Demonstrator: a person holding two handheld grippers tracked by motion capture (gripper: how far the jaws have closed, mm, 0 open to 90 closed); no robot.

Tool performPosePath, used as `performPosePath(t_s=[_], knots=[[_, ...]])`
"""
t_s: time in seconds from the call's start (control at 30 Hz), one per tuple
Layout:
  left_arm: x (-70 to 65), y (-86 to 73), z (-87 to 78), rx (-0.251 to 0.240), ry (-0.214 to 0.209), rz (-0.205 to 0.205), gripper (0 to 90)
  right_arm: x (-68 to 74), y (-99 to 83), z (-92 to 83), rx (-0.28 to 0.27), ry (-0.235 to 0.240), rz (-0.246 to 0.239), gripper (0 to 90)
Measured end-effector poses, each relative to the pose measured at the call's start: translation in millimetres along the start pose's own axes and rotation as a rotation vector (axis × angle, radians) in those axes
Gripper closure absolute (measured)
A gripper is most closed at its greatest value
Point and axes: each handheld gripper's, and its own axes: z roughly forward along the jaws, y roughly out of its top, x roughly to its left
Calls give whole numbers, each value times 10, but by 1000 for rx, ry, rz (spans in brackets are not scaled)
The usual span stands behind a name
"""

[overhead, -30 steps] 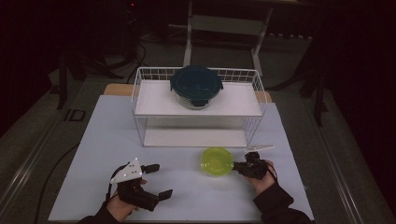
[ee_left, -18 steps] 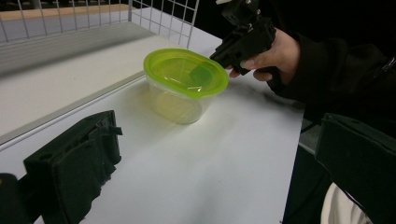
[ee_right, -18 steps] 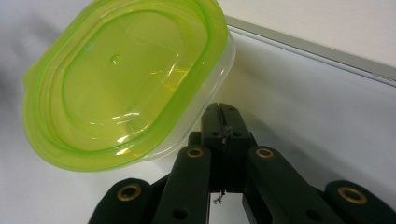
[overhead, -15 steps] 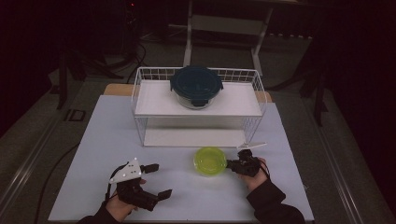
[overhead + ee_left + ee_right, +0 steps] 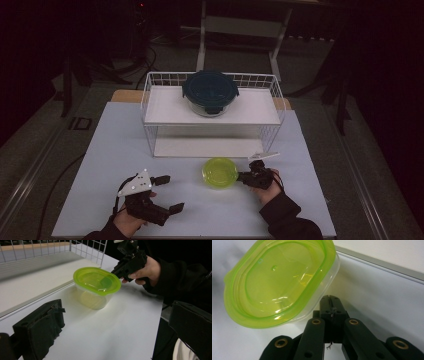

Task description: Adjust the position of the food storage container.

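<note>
A clear plastic tub with a lime-green lid stands on the white table top just in front of the wire rack. My right gripper is at its right side, jaws shut together with nothing between them. In the right gripper view its tip presses the tub's wall just under the green lid. The left gripper view shows the tub with the right gripper touching its rim. My left gripper rests near the front left with jaws wide open and empty.
A white wire rack stands at the back centre, with a round dark teal lidded container on its top shelf. Its lower shelf is bare. The table's front edge lies close behind both hands.
The right gripper has moved left, and the green-lidded tub has slid a little to the left ahead of it. The left gripper has stayed put.
</note>
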Motion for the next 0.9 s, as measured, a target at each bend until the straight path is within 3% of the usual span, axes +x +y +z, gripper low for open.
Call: performPosePath(t_s=[0.43,0.9], knots=[[0,2,-7,2,3,2,0,254,85,249,43,51,-48,900],[-5,-1,-2,4,-1,5,0,360,145,387,56,66,-66,900]])
